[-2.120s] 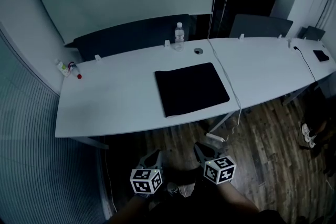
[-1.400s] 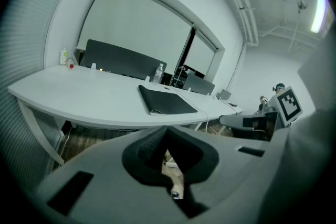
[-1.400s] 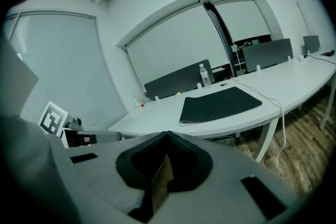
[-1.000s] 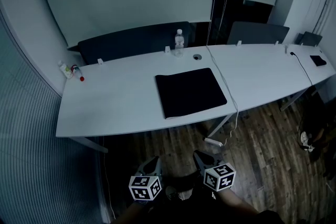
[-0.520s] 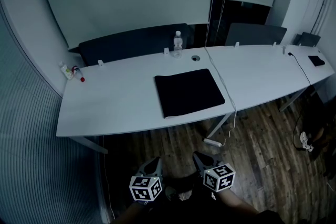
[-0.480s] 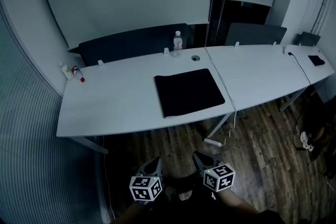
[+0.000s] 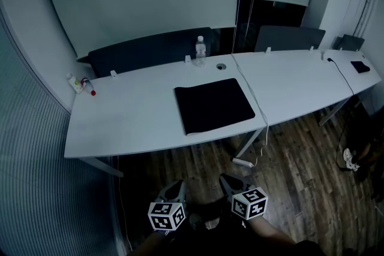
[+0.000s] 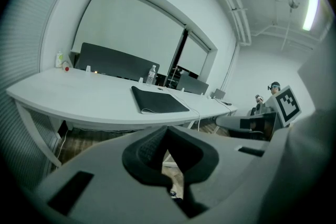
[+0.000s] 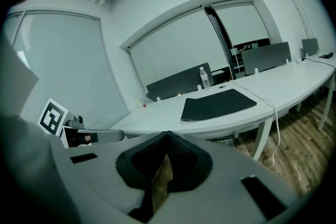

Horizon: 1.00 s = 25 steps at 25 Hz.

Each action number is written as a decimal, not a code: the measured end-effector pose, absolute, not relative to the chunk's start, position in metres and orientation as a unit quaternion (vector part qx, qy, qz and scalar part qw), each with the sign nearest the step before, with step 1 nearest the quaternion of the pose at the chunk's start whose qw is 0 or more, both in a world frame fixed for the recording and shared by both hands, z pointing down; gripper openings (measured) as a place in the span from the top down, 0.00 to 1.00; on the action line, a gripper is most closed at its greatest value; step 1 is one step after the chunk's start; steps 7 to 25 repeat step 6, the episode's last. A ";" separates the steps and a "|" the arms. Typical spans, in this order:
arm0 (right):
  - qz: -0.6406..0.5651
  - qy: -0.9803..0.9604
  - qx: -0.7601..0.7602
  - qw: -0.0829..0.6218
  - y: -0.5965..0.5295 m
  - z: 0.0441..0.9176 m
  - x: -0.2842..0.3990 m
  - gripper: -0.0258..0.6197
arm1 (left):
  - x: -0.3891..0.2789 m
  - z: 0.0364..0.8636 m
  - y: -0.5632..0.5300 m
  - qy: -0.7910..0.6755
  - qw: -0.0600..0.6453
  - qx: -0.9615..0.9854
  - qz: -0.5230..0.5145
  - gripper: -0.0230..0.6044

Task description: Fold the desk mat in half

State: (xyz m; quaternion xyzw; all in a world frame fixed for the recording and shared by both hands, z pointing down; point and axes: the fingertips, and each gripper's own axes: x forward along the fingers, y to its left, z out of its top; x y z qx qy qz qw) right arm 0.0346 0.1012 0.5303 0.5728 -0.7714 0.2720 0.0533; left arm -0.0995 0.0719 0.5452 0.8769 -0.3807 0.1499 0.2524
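A black desk mat (image 7: 213, 105) lies flat and unfolded on the long white table (image 7: 129, 123), near its front edge; the same desk mat (image 8: 158, 100) shows in the left gripper view, and the desk mat (image 9: 218, 104) in the right gripper view. Both grippers hang low over the wooden floor, well short of the table. My left gripper (image 7: 176, 190) is shut with nothing in it, jaws together (image 8: 167, 150). My right gripper (image 7: 228, 182) also stands shut and empty (image 9: 167, 157). Their marker cubes (image 7: 166, 215) face the head camera.
A water bottle (image 7: 199, 51) stands behind the mat by a cable hole (image 7: 221, 66). A white cable (image 7: 259, 111) runs along the mat's right side down to a power strip (image 7: 242, 162) on the floor. Small bottles (image 7: 78, 84) sit at the far left; dark screens line the back.
The head view has drifted slightly, so the table and mat sit a little further left in the picture. Both grippers stay low and shut; the mat lies as before.
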 end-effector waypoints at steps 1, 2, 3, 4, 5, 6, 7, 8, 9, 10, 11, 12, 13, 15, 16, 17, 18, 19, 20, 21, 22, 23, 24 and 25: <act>0.271 -0.772 0.573 0.053 0.101 0.531 0.035 0.93 | -0.099 0.546 0.072 -0.381 0.253 0.877 0.150 0.95; 0.271 -0.772 0.573 0.053 0.102 0.531 0.035 0.93 | -0.099 0.546 0.073 -0.381 0.253 0.877 0.150 0.95; 0.271 -0.772 0.572 0.051 0.102 0.531 0.035 0.93 | -0.098 0.547 0.073 -0.380 0.253 0.877 0.150 0.95; 0.272 -0.773 0.571 0.048 0.102 0.531 0.034 0.93 | -0.098 0.547 0.074 -0.380 0.253 0.877 0.150 0.95; 0.274 -0.774 0.569 0.044 0.102 0.531 0.034 0.93 | -0.098 0.548 0.074 -0.380 0.254 0.876 0.151 0.95; 0.275 -0.775 0.568 0.040 0.103 0.531 0.033 0.93 | -0.097 0.548 0.075 -0.380 0.254 0.876 0.151 0.95; 0.275 -0.775 0.568 0.040 0.103 0.531 0.033 0.93 | -0.097 0.548 0.075 -0.380 0.254 0.876 0.151 0.95; 0.275 -0.775 0.568 0.040 0.103 0.531 0.033 0.93 | -0.097 0.548 0.075 -0.380 0.254 0.876 0.151 0.95; 0.275 -0.775 0.568 0.040 0.103 0.531 0.033 0.93 | -0.097 0.548 0.075 -0.380 0.254 0.876 0.151 0.95; 0.275 -0.775 0.568 0.040 0.103 0.531 0.033 0.93 | -0.097 0.548 0.075 -0.380 0.254 0.876 0.151 0.95; 0.275 -0.775 0.568 0.040 0.103 0.531 0.033 0.93 | -0.097 0.548 0.075 -0.380 0.254 0.876 0.151 0.95; 0.275 -0.775 0.568 0.040 0.103 0.531 0.033 0.93 | -0.097 0.548 0.075 -0.380 0.254 0.876 0.151 0.95; 0.275 -0.775 0.568 0.040 0.103 0.531 0.033 0.93 | -0.097 0.548 0.075 -0.380 0.254 0.876 0.151 0.95; 0.275 -0.775 0.568 0.040 0.103 0.531 0.033 0.93 | -0.097 0.548 0.075 -0.380 0.254 0.876 0.151 0.95; 0.275 -0.775 0.568 0.040 0.103 0.531 0.033 0.93 | -0.097 0.548 0.075 -0.380 0.254 0.876 0.151 0.95; 0.275 -0.775 0.568 0.040 0.103 0.531 0.033 0.93 | -0.097 0.548 0.075 -0.380 0.254 0.876 0.151 0.95; 0.275 -0.775 0.568 0.040 0.103 0.531 0.033 0.93 | -0.097 0.548 0.075 -0.380 0.254 0.876 0.151 0.95; 0.275 -0.775 0.568 0.040 0.103 0.531 0.033 0.93 | -0.097 0.548 0.075 -0.380 0.254 0.876 0.151 0.95; 0.275 -0.775 0.568 0.040 0.103 0.531 0.033 0.93 | -0.097 0.548 0.075 -0.380 0.254 0.876 0.151 0.95; 0.275 -0.775 0.568 0.040 0.103 0.531 0.033 0.93 | -0.097 0.548 0.075 -0.380 0.254 0.876 0.151 0.95; 0.275 -0.775 0.568 0.040 0.103 0.531 0.033 0.93 | -0.097 0.548 0.075 -0.380 0.254 0.876 0.151 0.95; 0.275 -0.775 0.568 0.040 0.103 0.531 0.033 0.93 | -0.097 0.548 0.075 -0.380 0.254 0.876 0.151 0.95; 0.275 -0.775 0.568 0.040 0.103 0.531 0.033 0.93 | -0.097 0.548 0.075 -0.380 0.254 0.876 0.151 0.95; 0.275 -0.775 0.568 0.040 0.103 0.531 0.033 0.93 | -0.097 0.548 0.075 -0.380 0.254 0.876 0.151 0.95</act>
